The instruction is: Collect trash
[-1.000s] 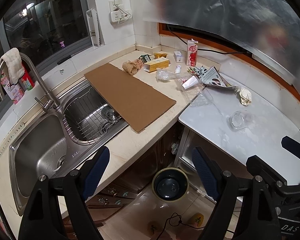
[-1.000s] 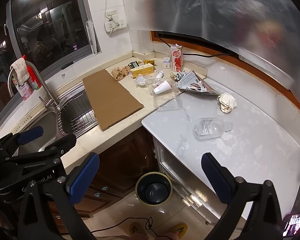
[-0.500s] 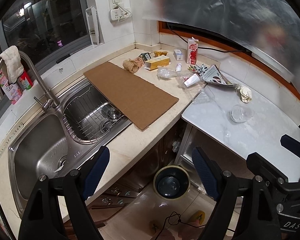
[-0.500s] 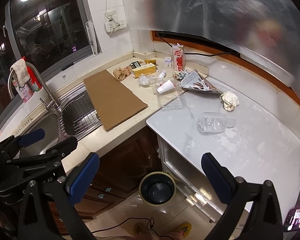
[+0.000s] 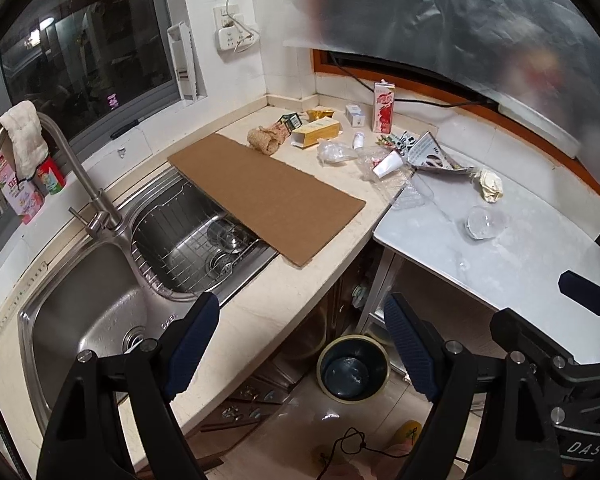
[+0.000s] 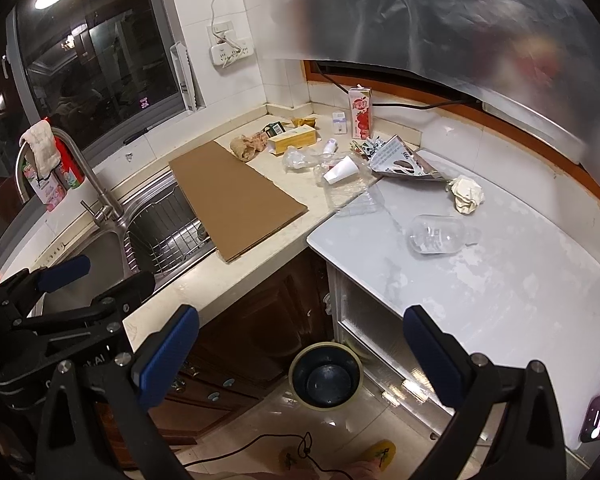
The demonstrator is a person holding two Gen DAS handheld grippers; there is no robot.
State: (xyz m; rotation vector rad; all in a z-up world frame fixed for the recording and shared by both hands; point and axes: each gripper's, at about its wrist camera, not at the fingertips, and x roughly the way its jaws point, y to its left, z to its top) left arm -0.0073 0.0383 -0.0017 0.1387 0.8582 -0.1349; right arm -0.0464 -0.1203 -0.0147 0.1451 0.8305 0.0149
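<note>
Both tongs, left tongs (image 5: 302,350) and right tongs (image 6: 300,354), are gaping wide, gripping nothing, hovering at lower frame above the trash bin (image 6: 326,376); litter is lying upper center on the tabletop (image 6: 520,280), including a clear bottle (image 6: 436,235).

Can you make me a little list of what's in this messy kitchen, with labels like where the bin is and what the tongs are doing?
bin: dark trash can on the floor below the counter
left tongs: open, empty
right tongs: open, empty
clear bottle: lying on the white tabletop
crumpled paper: beside the bottle
cardboard sheet: partly over the sink
</note>
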